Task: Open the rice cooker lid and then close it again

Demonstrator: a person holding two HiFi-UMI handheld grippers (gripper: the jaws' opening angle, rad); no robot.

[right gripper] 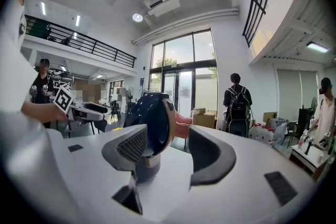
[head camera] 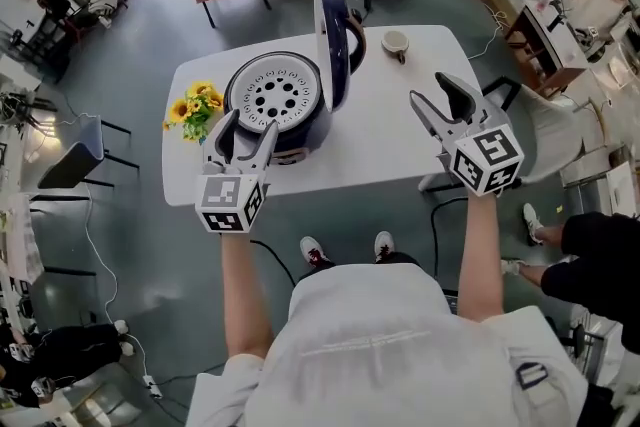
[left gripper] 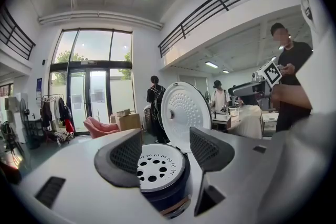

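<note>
A dark blue round rice cooker (head camera: 275,105) sits left of centre on the white counter (head camera: 370,145). Its lid (head camera: 335,45) is swung up and stands nearly upright on the side away from the person, baring a white disc with round holes over the pot. At the counter's left edge, just beside the cooker, lies a bunch of yellow artificial flowers (head camera: 195,107). A small pale cup (head camera: 396,42) stands near the far edge, to the right of the lid.

The left gripper (head camera: 245,133) hangs at the cooker's near rim. Its dark fingers (left gripper: 123,157) are spread, with the holed disc showing in the gap (whether they touch the rim, I can't make out). The right gripper (head camera: 440,100) is over the counter's right side, well apart from the cooker. Its fingers (right gripper: 131,147) are also wide apart and grip nothing, and it is turned toward the lid's blue outer shell.
</note>
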